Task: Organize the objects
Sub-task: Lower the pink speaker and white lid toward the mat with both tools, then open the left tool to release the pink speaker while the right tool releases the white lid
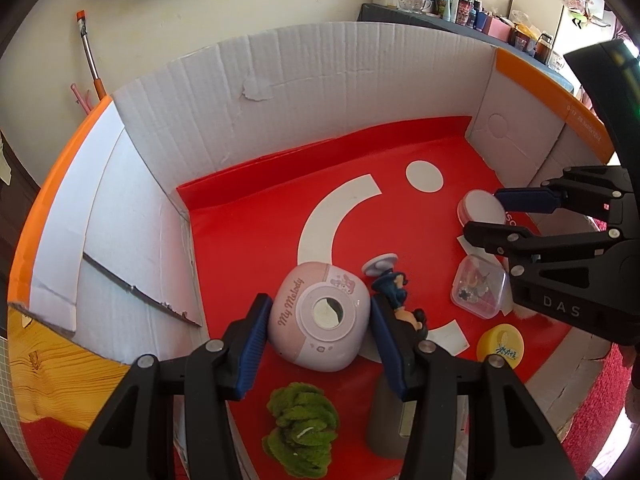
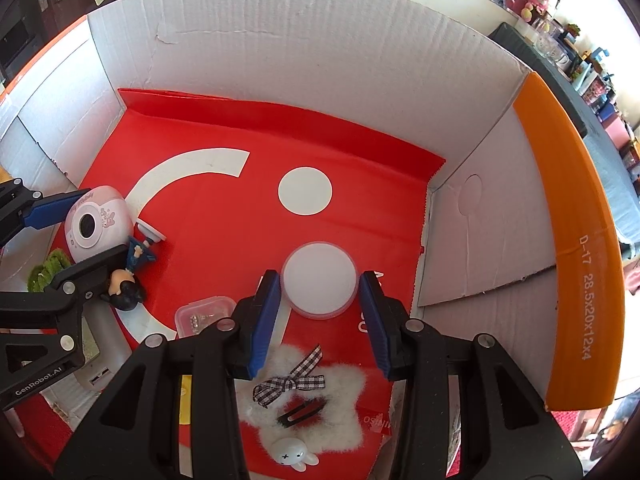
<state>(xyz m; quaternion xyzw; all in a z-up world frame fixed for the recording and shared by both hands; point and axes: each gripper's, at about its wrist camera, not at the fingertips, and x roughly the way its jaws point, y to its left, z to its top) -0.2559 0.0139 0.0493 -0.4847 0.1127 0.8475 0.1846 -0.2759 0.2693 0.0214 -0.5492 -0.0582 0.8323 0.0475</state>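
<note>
A pink My Melody toy camera [image 1: 318, 317] lies on the red box floor. My left gripper [image 1: 316, 344] is open with its blue pads on either side of it, close to its sides; it also shows in the right wrist view [image 2: 96, 226]. A round white-lidded pink tin [image 2: 319, 277] lies between the open pads of my right gripper [image 2: 320, 320], just ahead of the tips; the tin also shows in the left wrist view [image 1: 482, 210]. A small figurine [image 1: 396, 292] lies beside the camera, against my left gripper's right finger.
A cardboard box [image 2: 280, 60] with white walls surrounds the red floor. Inside lie a green fuzzy scrunchie [image 1: 300, 428], a clear plastic case [image 1: 478, 286], a yellow lid [image 1: 500, 346], a grey device [image 1: 386, 420] and a white furry star clip [image 2: 308, 408] with a bunny.
</note>
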